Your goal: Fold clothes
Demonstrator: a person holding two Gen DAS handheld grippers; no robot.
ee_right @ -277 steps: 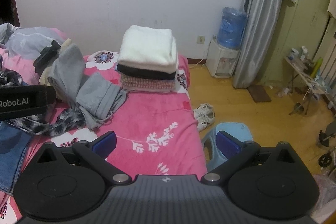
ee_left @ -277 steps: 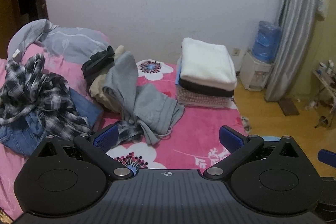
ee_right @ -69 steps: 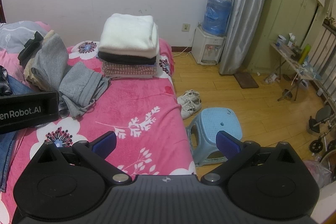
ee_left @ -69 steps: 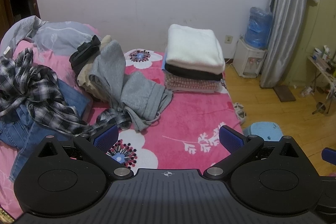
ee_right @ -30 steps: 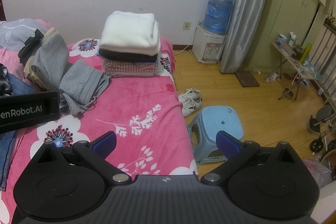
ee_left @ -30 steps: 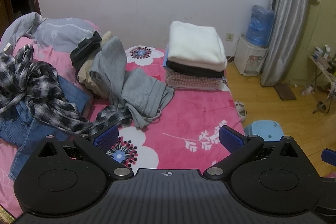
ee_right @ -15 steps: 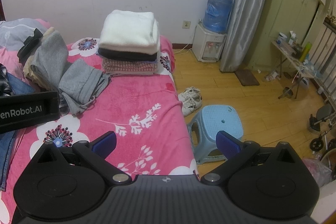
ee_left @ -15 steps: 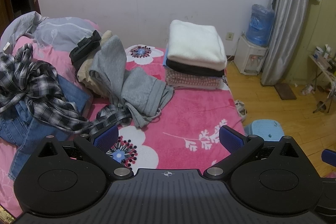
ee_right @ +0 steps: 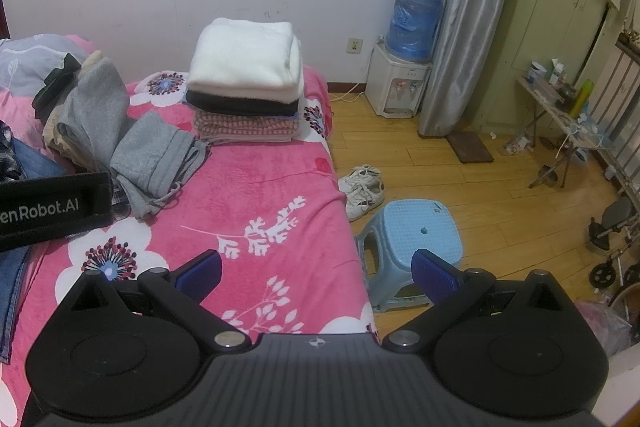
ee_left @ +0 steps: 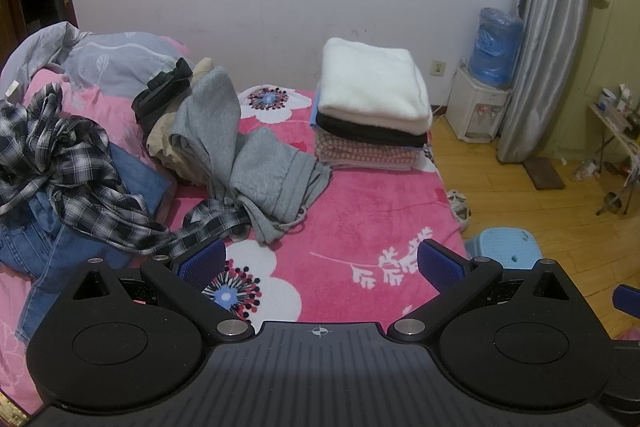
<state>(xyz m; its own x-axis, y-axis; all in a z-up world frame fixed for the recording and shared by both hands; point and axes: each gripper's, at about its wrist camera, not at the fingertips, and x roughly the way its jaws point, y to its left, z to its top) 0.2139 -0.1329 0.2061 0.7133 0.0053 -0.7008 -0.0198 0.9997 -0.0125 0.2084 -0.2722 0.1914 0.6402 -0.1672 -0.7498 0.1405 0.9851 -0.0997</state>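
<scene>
A crumpled grey garment (ee_left: 256, 167) lies on the pink flowered bed (ee_left: 360, 227), also in the right wrist view (ee_right: 152, 151). To its left lie a black-and-white plaid shirt (ee_left: 68, 171) and blue jeans (ee_left: 52, 247). A folded stack with a white item on top (ee_left: 372, 95) stands at the far end of the bed (ee_right: 248, 67). My left gripper (ee_left: 320, 261) is open and empty above the bed's near part. My right gripper (ee_right: 316, 273) is open and empty over the bed's right edge.
A grey patterned quilt (ee_left: 112, 63) and dark and beige clothes (ee_left: 168, 95) are piled at the far left. A blue plastic stool (ee_right: 416, 231) and white sneakers (ee_right: 364, 191) are on the wooden floor right of the bed. A water dispenser (ee_right: 404, 67) and curtain (ee_right: 456, 27) stand by the wall.
Over the last second nothing has visibly changed. Both grippers stay open and empty, back from where they were nine seconds ago.
</scene>
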